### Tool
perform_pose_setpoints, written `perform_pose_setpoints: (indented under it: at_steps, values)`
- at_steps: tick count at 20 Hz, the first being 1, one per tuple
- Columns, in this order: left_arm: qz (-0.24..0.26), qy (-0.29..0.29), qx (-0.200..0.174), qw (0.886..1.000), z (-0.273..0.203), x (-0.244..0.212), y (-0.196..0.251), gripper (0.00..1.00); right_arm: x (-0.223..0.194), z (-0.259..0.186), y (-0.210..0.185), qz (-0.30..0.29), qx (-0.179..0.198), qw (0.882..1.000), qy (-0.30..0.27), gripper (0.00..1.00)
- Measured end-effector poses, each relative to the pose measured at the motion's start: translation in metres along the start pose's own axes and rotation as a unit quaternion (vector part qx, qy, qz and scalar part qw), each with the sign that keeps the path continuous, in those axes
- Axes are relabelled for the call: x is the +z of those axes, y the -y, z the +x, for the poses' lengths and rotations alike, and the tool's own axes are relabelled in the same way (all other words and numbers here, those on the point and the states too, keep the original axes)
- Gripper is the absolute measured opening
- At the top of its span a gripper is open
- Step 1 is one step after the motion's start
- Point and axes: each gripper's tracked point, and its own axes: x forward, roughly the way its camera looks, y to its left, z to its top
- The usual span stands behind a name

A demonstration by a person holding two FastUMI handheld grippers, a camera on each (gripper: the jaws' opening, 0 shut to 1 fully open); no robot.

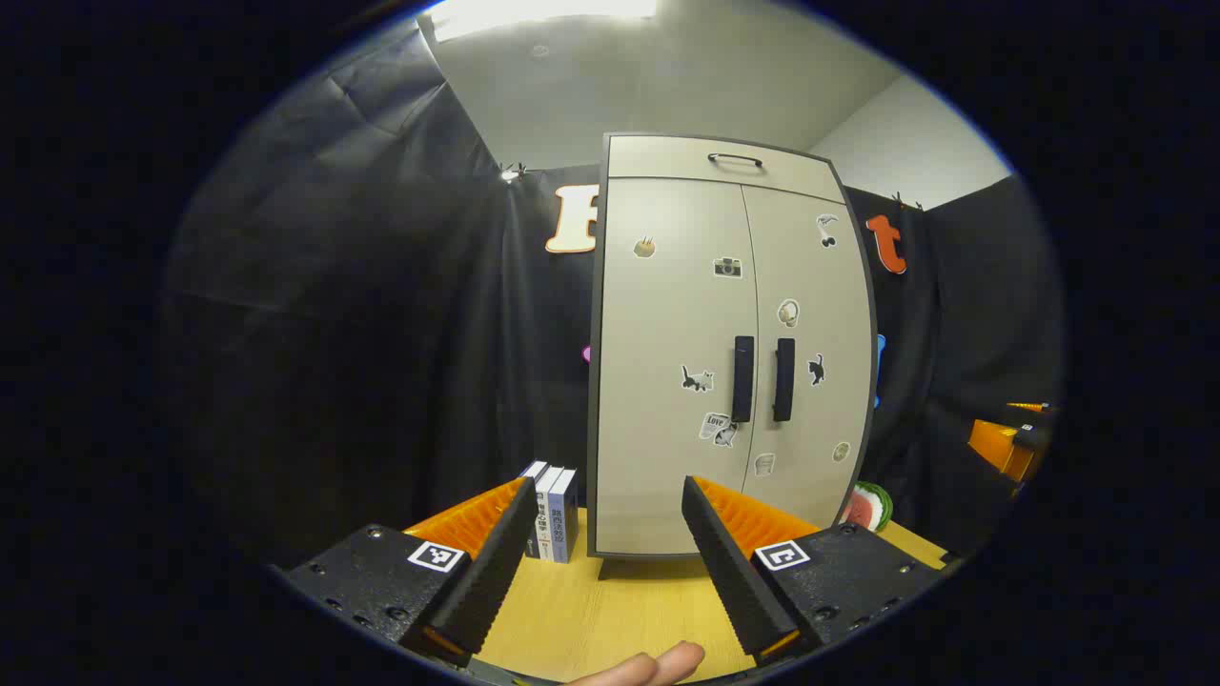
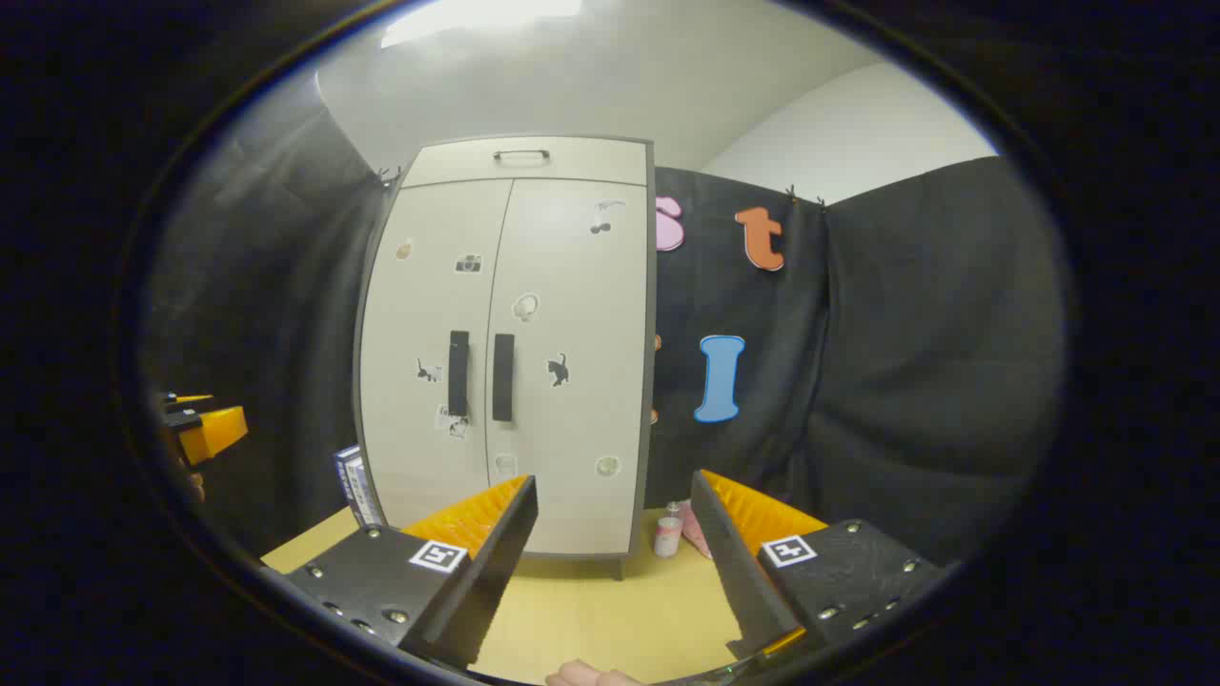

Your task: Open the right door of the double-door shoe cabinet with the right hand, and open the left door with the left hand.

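On the pale wooden tabletop (image 1: pixel 610 610) stands the tall beige double-door shoe cabinet (image 1: pixel 729 343), both doors closed, with two black vertical bar handles side by side at the centre seam: left handle (image 1: pixel 742 378), right handle (image 2: pixel 503 377). The left gripper (image 1: pixel 600 548) and right gripper (image 2: pixel 615 543) are both spread wide, hold nothing, and sit well short of the cabinet front. Because the handles are so close together, a gripper could likely catch the wrong one or both. A hard pull might also tip the cabinet onto the upright books (image 1: pixel 551 510) just left of it or the small pink bottle (image 2: pixel 668 534) just right of it.
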Motion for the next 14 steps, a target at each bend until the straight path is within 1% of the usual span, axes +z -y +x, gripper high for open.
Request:
perform_pose_setpoints:
  at_steps: [1,3,4,6,8,9,14]
  values:
    - [0.003,0.004,0.000,1.000,0.000,0.001,0.001,0.95,-0.001,0.000,0.000,0.000,0.001,1.000,-0.001,0.96]
    - [0.001,0.007,-0.007,1.000,0.000,0.002,0.009,0.96,-0.003,0.001,0.000,-0.002,0.002,1.000,-0.003,0.96]
    - [0.000,0.007,-0.011,1.000,0.000,0.001,0.012,0.94,-0.003,0.001,0.001,-0.003,0.003,1.000,-0.003,0.96]
    - [-0.001,0.008,-0.018,1.000,0.000,0.003,0.016,0.96,-0.003,0.001,0.000,-0.005,0.001,1.000,-0.004,0.96]
    - [0.004,0.004,-0.019,1.000,-0.002,0.001,0.017,0.96,-0.001,-0.001,0.000,-0.005,0.002,1.000,-0.003,0.96]
    - [0.005,0.004,-0.020,1.000,-0.004,0.003,0.016,0.94,0.001,-0.003,0.000,-0.004,0.004,1.000,-0.002,0.96]
    - [0.005,0.017,-0.021,1.000,-0.006,0.010,0.014,0.96,0.005,-0.004,-0.005,0.000,0.005,1.000,-0.003,0.96]
